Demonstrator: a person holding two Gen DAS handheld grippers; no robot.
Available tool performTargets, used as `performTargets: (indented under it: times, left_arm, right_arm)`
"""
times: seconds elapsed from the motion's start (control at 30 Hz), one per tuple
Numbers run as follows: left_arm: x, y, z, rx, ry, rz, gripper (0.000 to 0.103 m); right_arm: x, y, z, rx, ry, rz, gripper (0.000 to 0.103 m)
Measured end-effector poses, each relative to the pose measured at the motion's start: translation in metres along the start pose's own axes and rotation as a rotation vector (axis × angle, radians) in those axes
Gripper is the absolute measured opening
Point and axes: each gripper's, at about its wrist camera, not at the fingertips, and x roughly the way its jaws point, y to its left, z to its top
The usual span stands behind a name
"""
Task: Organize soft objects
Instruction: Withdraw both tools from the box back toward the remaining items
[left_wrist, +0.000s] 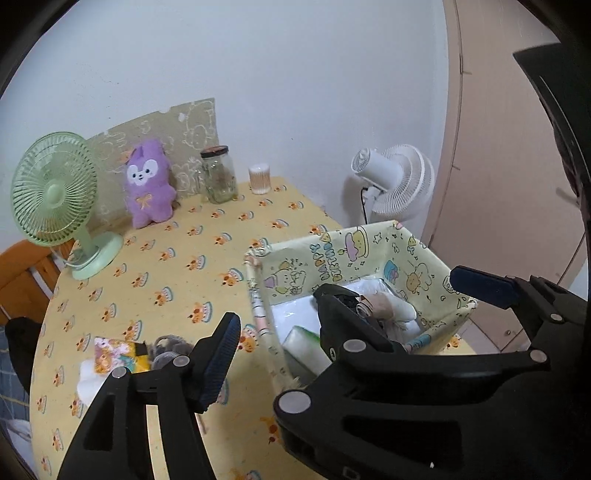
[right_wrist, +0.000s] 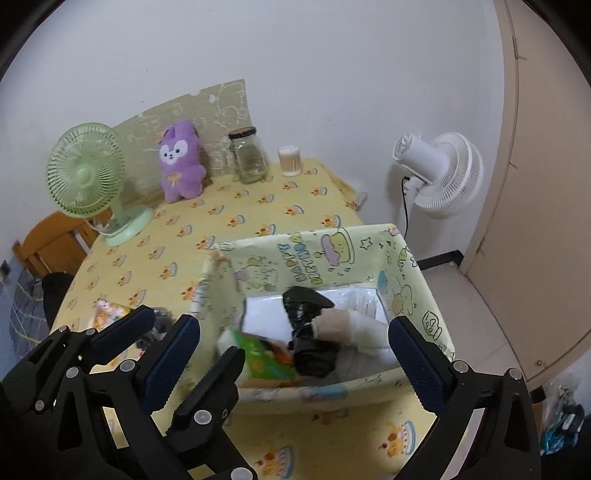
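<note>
A fabric basket (left_wrist: 354, 254) (right_wrist: 325, 254) with a birthday print stands on the yellow tablecloth. Inside lie a black rolled sock (right_wrist: 306, 314), beige and white socks (right_wrist: 351, 325) (left_wrist: 388, 306) and a green packet (right_wrist: 262, 354). My right gripper (right_wrist: 317, 339) (left_wrist: 391, 286) hangs over the basket, open wide, with nothing pressed between its pads. My left gripper (right_wrist: 153, 332) is just left of the basket, open and empty; its left finger (left_wrist: 218, 358) shows in the left wrist view. A grey fluffy item (left_wrist: 171, 347) (right_wrist: 159, 321) lies on the table beside it. A purple plush (left_wrist: 147, 184) (right_wrist: 181, 162) leans at the back.
A green desk fan (left_wrist: 55, 192), a glass jar (left_wrist: 219, 173) and a swab holder (left_wrist: 259, 179) stand along the back. A cartoon-print packet (left_wrist: 110, 354) lies on something white at the left. A white fan (right_wrist: 439, 173) and a door are right; a wooden chair (right_wrist: 48, 240) left.
</note>
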Motion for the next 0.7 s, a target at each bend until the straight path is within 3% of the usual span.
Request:
performTargets:
  times: [0.17,0.3,0.37,0.7]
  left_arm:
    - [-0.022,0.017,-0.002,-0.020,-0.038,0.029,0.079]
    - [-0.039,0.030,-0.009,-0.047,-0.086,0.062,0.079]
    - [-0.048,0.037,-0.012,-0.063,-0.126,0.078,0.079]
    - [-0.075,0.065,-0.029,-0.095,-0.140,0.118,0.080]
  right_arm:
    - [-0.019,0.020,-0.002,-0.011,-0.050,0.013,0.103]
    - [-0.031,0.038,-0.005,-0.037,-0.072,0.037,0.103]
    - [-0.040,0.049,-0.007,-0.070,-0.123,0.058,0.103]
    - [-0.060,0.089,-0.014,-0.109,-0.152,0.088,0.103]
